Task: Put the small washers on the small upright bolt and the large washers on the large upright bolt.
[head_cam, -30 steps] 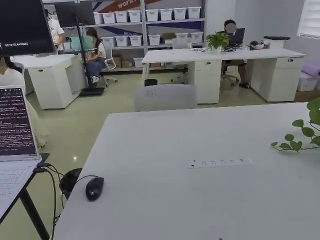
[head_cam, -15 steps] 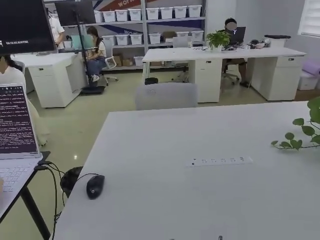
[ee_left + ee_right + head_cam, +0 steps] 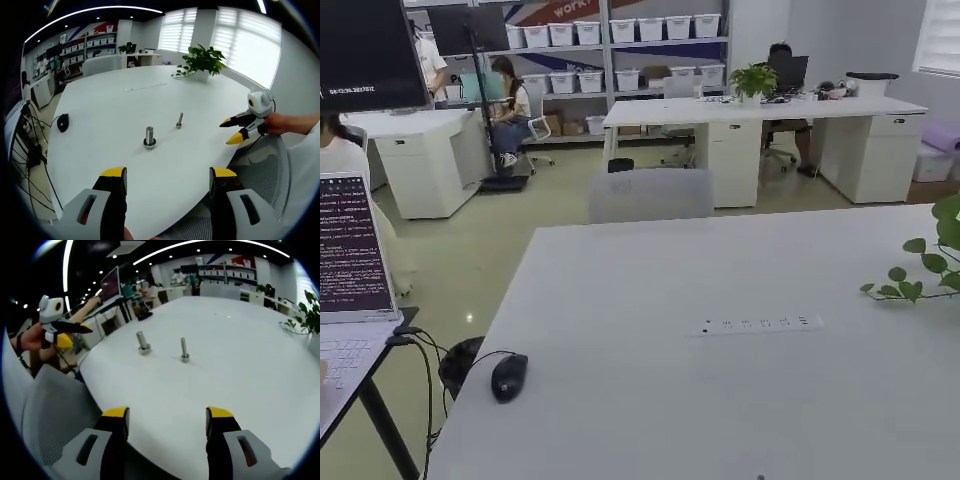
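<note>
A white table (image 3: 720, 400) in an open office carries a power strip (image 3: 760, 324) and a mouse (image 3: 509, 377). Near its edge the large bolt (image 3: 149, 136) stands upright, just left of the small bolt (image 3: 179, 120). The left gripper (image 3: 167, 174) and right gripper (image 3: 167, 412) gape wide, holding nothing.

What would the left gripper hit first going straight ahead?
Likely the white table between the large bolt and the small bolt; the left gripper points there, jaws open. Depth unclear; the large bolt might come first.
</note>
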Demonstrator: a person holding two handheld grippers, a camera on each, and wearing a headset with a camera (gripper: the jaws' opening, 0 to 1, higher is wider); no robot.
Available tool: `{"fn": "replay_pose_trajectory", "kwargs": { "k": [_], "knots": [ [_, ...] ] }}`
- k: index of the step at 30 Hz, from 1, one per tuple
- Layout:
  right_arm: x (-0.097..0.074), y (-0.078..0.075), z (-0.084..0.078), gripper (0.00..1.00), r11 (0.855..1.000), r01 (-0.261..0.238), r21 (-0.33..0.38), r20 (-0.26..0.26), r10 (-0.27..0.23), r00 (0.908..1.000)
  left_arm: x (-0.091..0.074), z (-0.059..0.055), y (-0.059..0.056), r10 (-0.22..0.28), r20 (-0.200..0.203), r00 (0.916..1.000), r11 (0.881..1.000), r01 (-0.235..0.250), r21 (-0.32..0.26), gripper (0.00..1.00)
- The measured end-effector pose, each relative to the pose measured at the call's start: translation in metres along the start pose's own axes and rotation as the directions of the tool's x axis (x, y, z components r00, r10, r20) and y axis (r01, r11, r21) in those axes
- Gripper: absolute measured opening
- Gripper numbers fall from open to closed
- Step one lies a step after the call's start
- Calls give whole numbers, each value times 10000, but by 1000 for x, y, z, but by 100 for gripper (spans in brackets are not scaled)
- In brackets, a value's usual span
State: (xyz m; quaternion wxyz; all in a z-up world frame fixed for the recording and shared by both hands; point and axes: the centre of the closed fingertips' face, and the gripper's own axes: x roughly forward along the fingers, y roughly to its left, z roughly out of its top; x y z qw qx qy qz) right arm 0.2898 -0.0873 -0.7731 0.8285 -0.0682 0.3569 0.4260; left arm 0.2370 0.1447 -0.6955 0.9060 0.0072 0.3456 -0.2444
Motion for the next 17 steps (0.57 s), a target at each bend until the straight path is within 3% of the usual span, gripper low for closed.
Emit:
{"fn": "replay_pose_trajectory", "kwargs": {
  "k": [17],
  "knots": [
    [1, 1, -3, 63, 10000, -16, 46, -87, 16, 10000, -1, -2, 0, 12, -29, 10000, 10000, -12, -48, 66]
  ]
}}
